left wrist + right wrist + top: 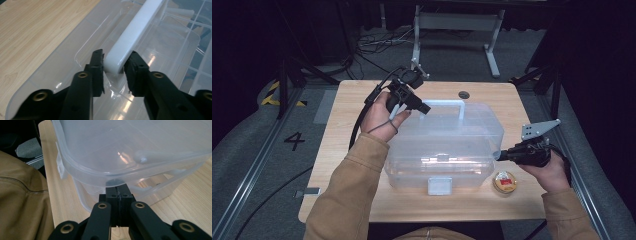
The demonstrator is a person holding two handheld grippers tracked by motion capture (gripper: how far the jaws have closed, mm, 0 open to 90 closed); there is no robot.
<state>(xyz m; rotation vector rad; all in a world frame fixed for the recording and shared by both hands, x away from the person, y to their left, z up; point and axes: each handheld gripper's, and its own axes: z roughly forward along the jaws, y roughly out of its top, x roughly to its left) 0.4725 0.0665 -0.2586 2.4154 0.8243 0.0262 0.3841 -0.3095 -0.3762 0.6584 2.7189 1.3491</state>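
Straddling the white handle (130, 37) on the lid of the clear storage box (447, 150), the left hand-held gripper (113, 65) has spread pads just clear of it. Right hand-held gripper (118, 191), pads pressed together, touches the box's rim. Box centred on the wooden surface (342, 135); small round tin (505, 182) beside it.

The high view is soft and low in detail, with darkness all round the brightly lit wooden table (362, 200). White glare streaks the clear storage box (175, 57) lid in both gripper views, whose near black jaws blur
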